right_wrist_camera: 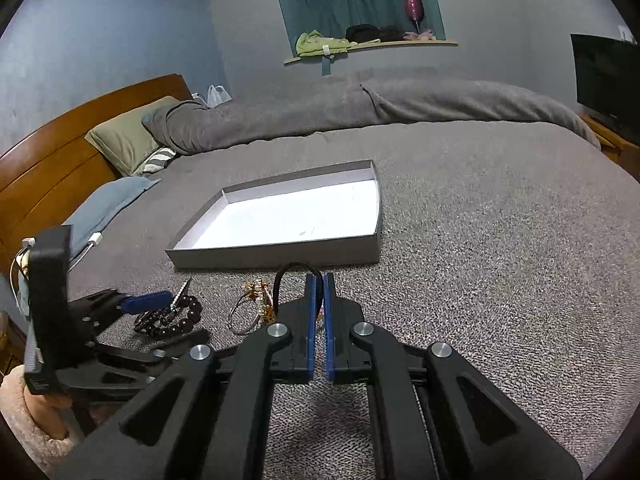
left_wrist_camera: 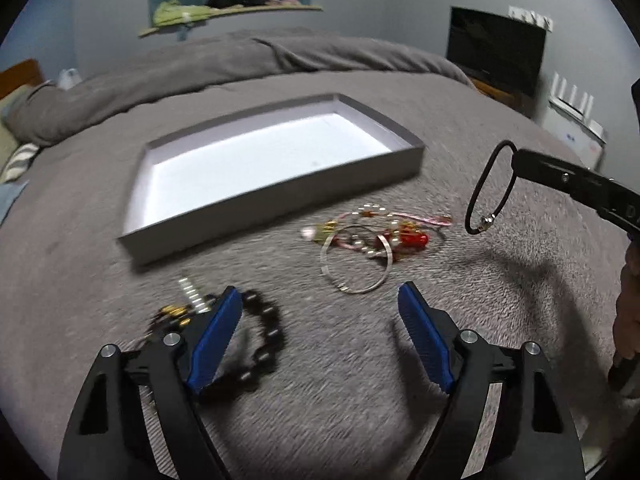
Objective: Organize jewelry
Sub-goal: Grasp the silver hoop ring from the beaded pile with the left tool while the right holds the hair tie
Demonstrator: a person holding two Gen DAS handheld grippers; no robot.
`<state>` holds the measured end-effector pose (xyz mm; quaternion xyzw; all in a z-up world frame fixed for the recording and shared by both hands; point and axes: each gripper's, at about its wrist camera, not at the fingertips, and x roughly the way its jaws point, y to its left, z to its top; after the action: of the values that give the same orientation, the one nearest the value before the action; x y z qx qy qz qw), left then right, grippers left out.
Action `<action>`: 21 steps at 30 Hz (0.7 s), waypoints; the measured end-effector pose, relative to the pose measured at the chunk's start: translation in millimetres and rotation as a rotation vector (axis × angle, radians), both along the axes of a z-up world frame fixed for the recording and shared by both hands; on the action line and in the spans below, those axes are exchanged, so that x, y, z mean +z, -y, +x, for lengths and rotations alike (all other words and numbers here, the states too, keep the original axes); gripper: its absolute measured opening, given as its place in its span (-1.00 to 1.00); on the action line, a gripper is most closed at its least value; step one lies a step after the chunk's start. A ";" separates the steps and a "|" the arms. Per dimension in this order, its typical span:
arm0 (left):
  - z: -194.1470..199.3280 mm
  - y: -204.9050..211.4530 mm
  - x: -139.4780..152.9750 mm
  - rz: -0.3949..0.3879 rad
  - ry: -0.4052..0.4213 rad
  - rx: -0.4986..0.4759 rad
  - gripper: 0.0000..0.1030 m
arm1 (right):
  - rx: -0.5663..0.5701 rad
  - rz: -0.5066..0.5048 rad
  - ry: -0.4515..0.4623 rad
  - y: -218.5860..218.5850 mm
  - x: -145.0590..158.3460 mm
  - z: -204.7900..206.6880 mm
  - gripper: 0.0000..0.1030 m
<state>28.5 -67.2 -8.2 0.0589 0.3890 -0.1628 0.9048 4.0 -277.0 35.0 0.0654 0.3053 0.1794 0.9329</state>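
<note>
Here, black cord loop [left_wrist_camera: 490, 188] clamped in right fingers [right_wrist_camera: 319, 280]; left fingers [left_wrist_camera: 232, 308] spread, straddling beaded bracelet [left_wrist_camera: 268, 340].

Grey bedspread [right_wrist_camera: 480, 240]; white-lined grey tray [right_wrist_camera: 280, 258]; black cord loop [left_wrist_camera: 486, 188].

In the left wrist view motion blur smears the tangled jewelry pile [left_wrist_camera: 372, 236], so its single pieces cannot be told apart. The left gripper's blue finger [left_wrist_camera: 216, 338] covers part of the dark bead bracelet [left_wrist_camera: 264, 344]. In the right wrist view the closed right gripper [right_wrist_camera: 319, 280] hides most of the black cord loop [right_wrist_camera: 294, 270], and the television [right_wrist_camera: 604, 80] is cut off by the picture's edge.
</note>
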 end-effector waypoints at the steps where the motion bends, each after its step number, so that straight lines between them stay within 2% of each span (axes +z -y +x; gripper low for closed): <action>1: 5.7 3.2 -2.4 -0.003 -0.019 -0.011 0.58 | -0.001 0.002 -0.001 1.2 0.0 0.5 -0.93; 6: 28.1 5.6 -10.3 -0.055 -0.100 -0.046 0.53 | -0.008 0.008 -0.011 4.6 -0.6 4.5 -0.93; 8: 32.2 6.7 -13.0 -0.056 -0.115 -0.057 0.33 | -0.008 0.008 -0.017 5.3 -1.8 5.5 -0.93; 9: 33.4 7.6 -14.7 -0.061 -0.125 -0.065 0.30 | -0.007 0.008 -0.019 5.8 -2.3 6.4 -0.93; 15: 34.8 11.5 -19.8 -0.041 -0.124 -0.087 0.20 | -0.003 0.009 -0.024 5.1 -4.1 8.1 -0.93; 18: 36.1 12.4 -19.5 -0.042 -0.118 -0.100 -0.06 | -0.004 0.007 -0.023 4.6 -4.4 8.3 -0.93; 21: 34.0 12.6 -18.3 -0.035 -0.106 -0.103 -0.07 | -0.005 0.002 -0.023 3.6 -5.5 8.5 -0.93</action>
<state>62.4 -79.8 -26.6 0.0544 0.4301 -0.2185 0.8742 12.5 -280.7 29.5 0.0690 0.3154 0.1768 0.9298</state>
